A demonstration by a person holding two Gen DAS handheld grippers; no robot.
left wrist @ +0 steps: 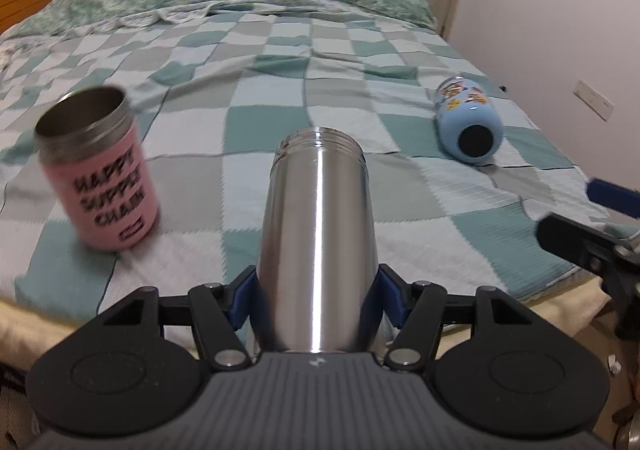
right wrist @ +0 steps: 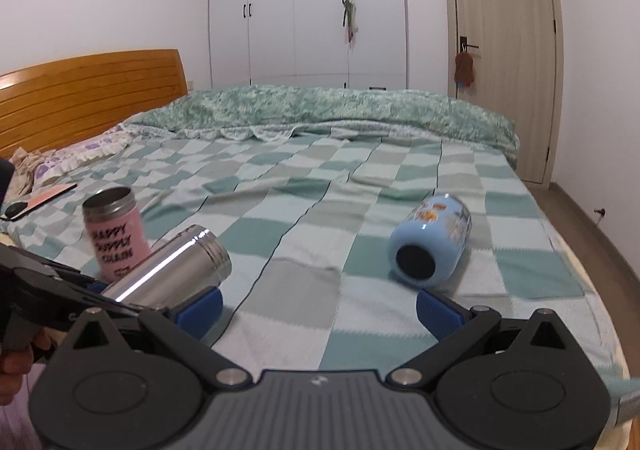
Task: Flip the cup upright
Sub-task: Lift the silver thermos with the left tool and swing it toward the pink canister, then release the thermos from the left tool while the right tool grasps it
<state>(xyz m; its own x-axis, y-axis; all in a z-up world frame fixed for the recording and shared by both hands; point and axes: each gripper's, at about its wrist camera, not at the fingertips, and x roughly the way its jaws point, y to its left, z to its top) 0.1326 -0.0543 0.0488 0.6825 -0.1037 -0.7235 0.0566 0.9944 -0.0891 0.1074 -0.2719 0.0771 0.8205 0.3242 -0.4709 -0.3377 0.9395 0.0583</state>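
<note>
Left gripper: jaws clamped on steel cup near its base, mouth pointing away, cup tilted above bed; low grip probably leaves rim free for setting down upright. Right gripper: jaws wide, holding nothing, aimed toward blue cup, likely next target. Pink cup stands upright, mouth up, left of steel cup. Blue cup lies on side further right, dark base toward camera. Beyond: green quilt, wardrobe, door.

A green floral duvet lies along the bed's far edge; wooden headboard at left
</note>
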